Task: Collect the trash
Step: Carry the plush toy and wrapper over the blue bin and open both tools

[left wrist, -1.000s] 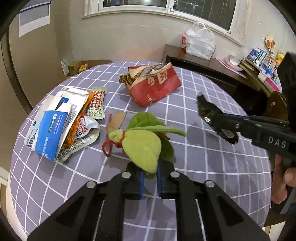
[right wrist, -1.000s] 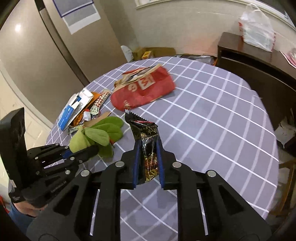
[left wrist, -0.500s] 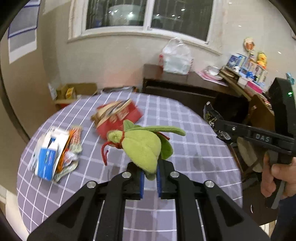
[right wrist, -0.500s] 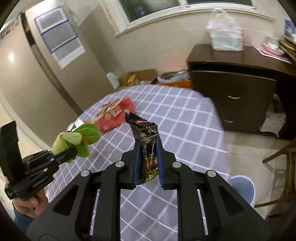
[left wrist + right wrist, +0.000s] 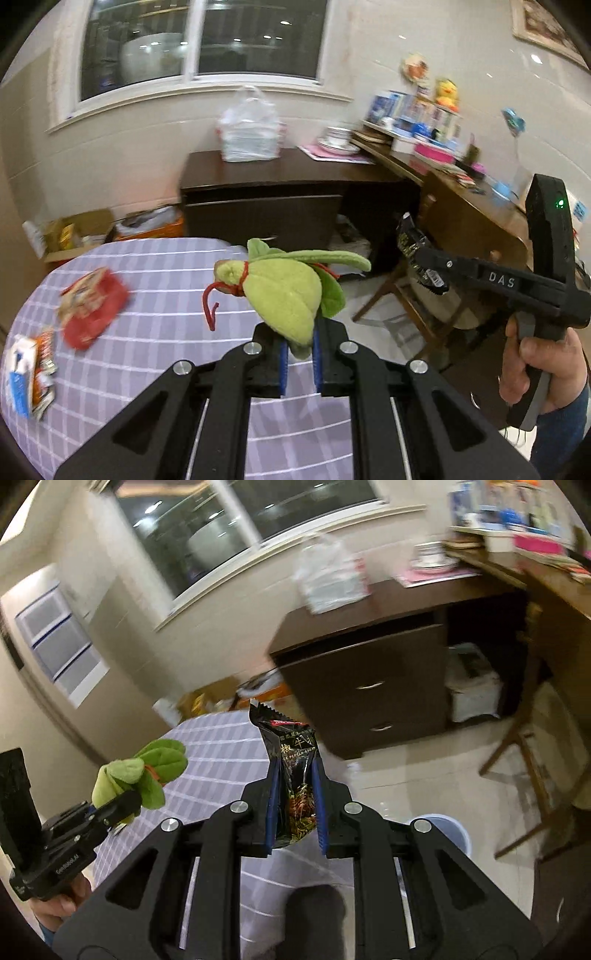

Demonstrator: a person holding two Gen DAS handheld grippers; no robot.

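Observation:
My left gripper (image 5: 298, 343) is shut on a green plush leaf toy (image 5: 284, 291) with a red cord, held in the air above the purple checked table (image 5: 166, 295). My right gripper (image 5: 295, 801) is shut on a black snack wrapper (image 5: 293, 775), raised past the table's edge over the floor. In the left wrist view the right gripper (image 5: 419, 258) and its wrapper (image 5: 412, 245) show at right, held by a hand (image 5: 535, 369). The right wrist view shows the left gripper (image 5: 122, 805) with the toy (image 5: 144, 771) at lower left. A red bag (image 5: 92, 306) and a pile of wrappers (image 5: 29, 373) lie on the table.
A dark wooden cabinet (image 5: 369, 679) with a white plastic bag (image 5: 249, 131) on top stands against the wall. A cluttered wooden desk (image 5: 461, 195) and a wooden chair (image 5: 532, 768) are at right. A pale blue bin (image 5: 443, 830) stands on the tiled floor. Cardboard boxes (image 5: 70, 232) sit by the wall.
Both grippers have risen and swung right, away from the table toward the cabinet and floor, still holding the plush toy and the black wrapper. The table trash has slid to the lower left.

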